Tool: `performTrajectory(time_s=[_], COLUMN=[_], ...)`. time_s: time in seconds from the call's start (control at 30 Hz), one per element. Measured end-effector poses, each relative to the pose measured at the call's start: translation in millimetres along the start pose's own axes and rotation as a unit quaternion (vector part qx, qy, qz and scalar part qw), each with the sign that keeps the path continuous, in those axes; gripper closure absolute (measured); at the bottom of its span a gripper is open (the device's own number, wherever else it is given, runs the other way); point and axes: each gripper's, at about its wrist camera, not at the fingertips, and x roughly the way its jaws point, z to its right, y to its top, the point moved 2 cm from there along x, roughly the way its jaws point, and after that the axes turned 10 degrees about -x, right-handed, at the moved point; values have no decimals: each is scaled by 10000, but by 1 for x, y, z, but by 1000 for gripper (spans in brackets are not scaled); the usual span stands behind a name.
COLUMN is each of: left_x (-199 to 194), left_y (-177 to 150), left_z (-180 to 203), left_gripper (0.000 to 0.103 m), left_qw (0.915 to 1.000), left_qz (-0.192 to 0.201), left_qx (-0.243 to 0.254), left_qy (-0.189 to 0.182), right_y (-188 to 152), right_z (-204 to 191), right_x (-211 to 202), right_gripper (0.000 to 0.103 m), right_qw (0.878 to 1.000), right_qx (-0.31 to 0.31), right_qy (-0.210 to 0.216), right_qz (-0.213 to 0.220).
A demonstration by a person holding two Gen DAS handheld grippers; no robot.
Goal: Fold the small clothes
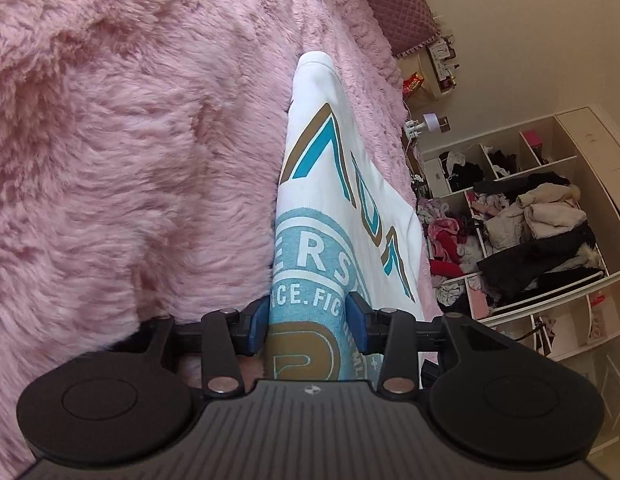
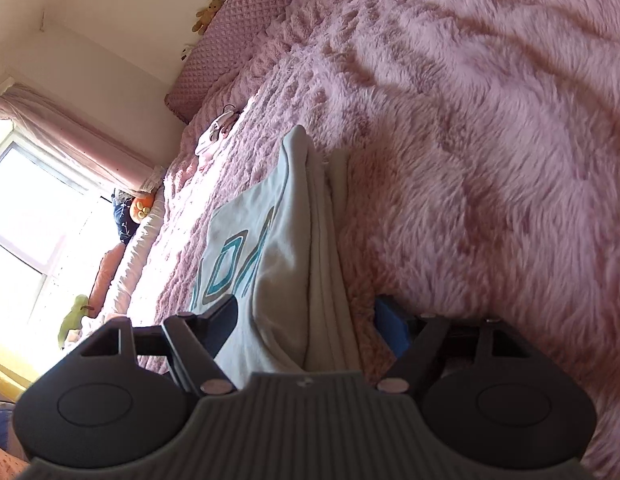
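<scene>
A white garment with blue and brown print [image 1: 334,184] lies folded on the fluffy pink blanket [image 1: 129,140]. My left gripper [image 1: 307,320] has its blue pads on both sides of the garment's near edge, closed on the printed cloth. In the right wrist view the same garment [image 2: 269,240] shows as several stacked layers on the blanket [image 2: 490,160]. My right gripper [image 2: 310,320] straddles its near folded edge with the fingers wide apart, the blue pad [image 2: 392,326] down in the fur.
Open white shelves full of piled clothes [image 1: 530,224] stand beyond the bed's edge. A quilted pink headboard [image 2: 229,36] and a small pink item [image 2: 213,136] lie at the far end. A bright window with a pink curtain [image 2: 49,160] is at the left.
</scene>
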Motion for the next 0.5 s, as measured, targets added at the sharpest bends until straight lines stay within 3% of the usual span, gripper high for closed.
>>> performTrajectory(time_s=[0.2, 0.47, 0.5], left_x=[38, 74, 74], left_y=[27, 47, 46], left_z=[6, 9, 12], left_gripper=[47, 46, 51], left_qw=[9992, 9981, 9982], left_qz=[-290, -358, -344], left_qx=[-66, -207, -148], left_qy=[-271, -461, -463], right_y=[14, 26, 27], right_z=[-4, -11, -12], right_x=[33, 73, 73], right_gripper=[23, 20, 22], right_qw=[9981, 9980, 9981], right_qx=[105, 79, 70], right_qy=[595, 548, 530], right_qz=[-118, -299, -290])
